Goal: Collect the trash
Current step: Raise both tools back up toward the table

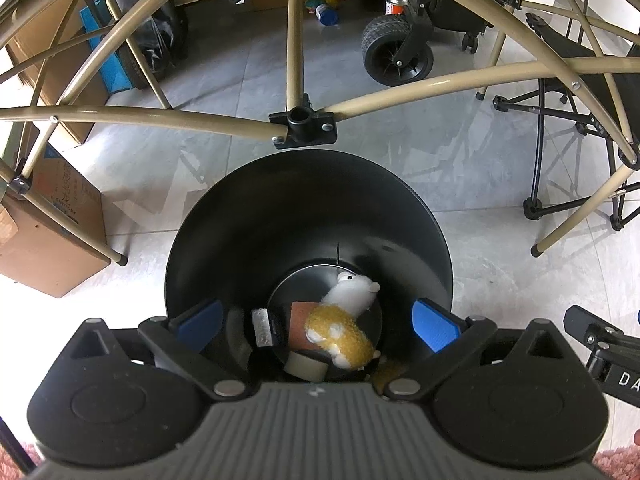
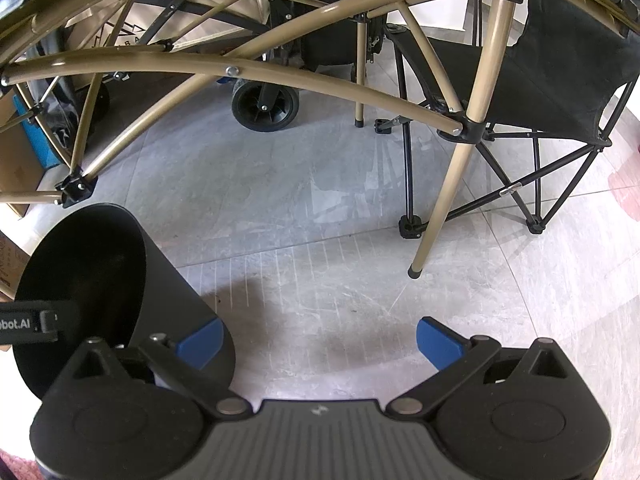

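A black round trash bin point(image 1: 308, 208) stands on the grey tile floor under a folding table. Inside it lie a white and yellow plush toy point(image 1: 344, 320), a brown block point(image 1: 299, 322), a silver-ended object point(image 1: 262, 326) and a tape roll point(image 1: 306, 366). My left gripper point(image 1: 318, 324) is open and empty, right above the bin's mouth. My right gripper point(image 2: 318, 340) is open and empty over bare floor, just right of the bin point(image 2: 120, 280). Part of the left gripper point(image 2: 28, 326) shows in the right wrist view.
Tan table legs and struts point(image 1: 304, 120) cross above and behind the bin. Cardboard boxes point(image 1: 52, 240) stand at the left. A wagon wheel point(image 1: 396, 54), a gas can point(image 1: 396, 4) and a black folding chair point(image 2: 540, 80) stand behind. A pink rug edge point(image 2: 628, 192) lies at right.
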The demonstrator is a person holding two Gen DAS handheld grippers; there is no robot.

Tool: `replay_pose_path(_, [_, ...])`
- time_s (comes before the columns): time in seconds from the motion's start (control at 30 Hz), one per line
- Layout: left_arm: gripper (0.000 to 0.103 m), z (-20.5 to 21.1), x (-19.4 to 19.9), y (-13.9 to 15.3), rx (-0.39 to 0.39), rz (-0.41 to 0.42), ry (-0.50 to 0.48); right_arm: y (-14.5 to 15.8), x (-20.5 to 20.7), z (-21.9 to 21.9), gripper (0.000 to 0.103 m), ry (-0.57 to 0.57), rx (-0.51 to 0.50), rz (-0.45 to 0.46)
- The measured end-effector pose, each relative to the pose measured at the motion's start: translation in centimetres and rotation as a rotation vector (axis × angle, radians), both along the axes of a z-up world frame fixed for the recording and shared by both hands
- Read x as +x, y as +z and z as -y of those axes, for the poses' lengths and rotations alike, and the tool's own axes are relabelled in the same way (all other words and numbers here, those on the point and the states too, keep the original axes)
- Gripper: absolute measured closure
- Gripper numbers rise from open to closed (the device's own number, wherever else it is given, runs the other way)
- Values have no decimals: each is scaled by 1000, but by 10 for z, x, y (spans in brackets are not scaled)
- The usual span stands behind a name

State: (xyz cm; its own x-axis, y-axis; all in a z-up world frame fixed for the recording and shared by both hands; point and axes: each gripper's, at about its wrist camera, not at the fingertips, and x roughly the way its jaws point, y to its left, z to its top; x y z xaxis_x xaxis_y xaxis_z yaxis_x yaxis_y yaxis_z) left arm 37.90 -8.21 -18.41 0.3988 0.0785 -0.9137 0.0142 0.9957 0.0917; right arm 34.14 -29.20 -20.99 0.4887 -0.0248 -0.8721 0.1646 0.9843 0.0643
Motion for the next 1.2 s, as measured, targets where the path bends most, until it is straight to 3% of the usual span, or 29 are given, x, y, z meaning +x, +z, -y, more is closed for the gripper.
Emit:
replay_pose_path(0.3, [0,-4,-8,15,-22,44,-16,16,-4,-2,0,5,3,30])
replay_pose_path(0.6, [0,-17,-33,62,-74,201,-30,46,-15,-12,0,31,21,116])
replay_pose_path(0.73, [0,-26,-48,90,-122,303,-43,73,-27,-16,0,53,44,198])
replay_pose_path(0.9, [0,-42,-59,123,-142,446,-18,118,-42,-15,0,88,93,368])
replay_pose_path(1.2, [0,-65,-55,167,-143,612,37,177,-38,-19,0,118,155,651])
